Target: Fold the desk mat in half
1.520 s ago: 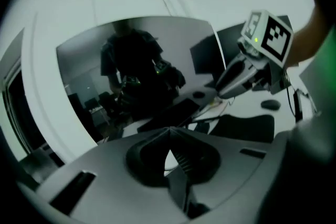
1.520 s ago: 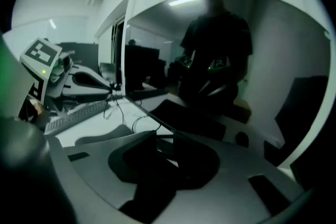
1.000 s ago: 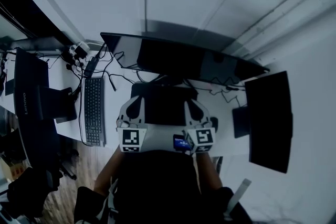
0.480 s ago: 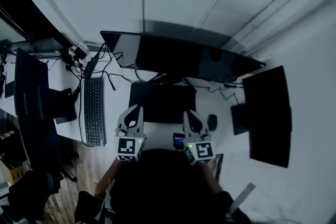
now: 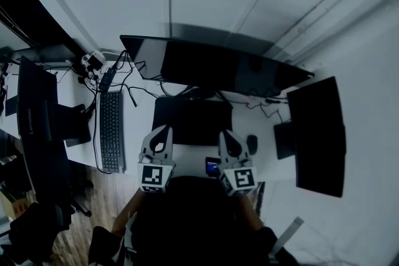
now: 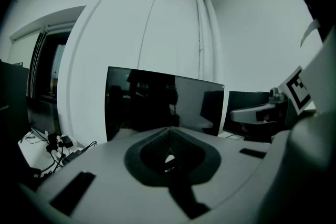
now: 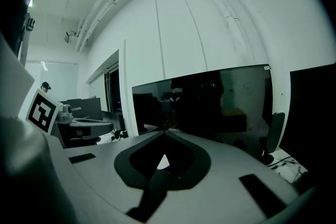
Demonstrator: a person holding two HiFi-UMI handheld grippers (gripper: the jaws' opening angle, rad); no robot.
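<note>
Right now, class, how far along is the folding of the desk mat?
Done: nothing evident; the black rectangular desk mat lies flat, no fold visible. In hand: nothing; left gripper and right gripper have jaws shut, empty, near its front corners. Left: apparently the whole fold.

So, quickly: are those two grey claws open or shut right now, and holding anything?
Left grey two-jaw gripper: closed, holding nothing.
Right grey two-jaw gripper: closed, holding nothing.

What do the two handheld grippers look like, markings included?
The left gripper and right gripper match: pale grey tapered plastic jaws with a dark teardrop-shaped opening, black rectangular slots, and a white cube with black square markers at the back. The person wears a dark top.
</note>
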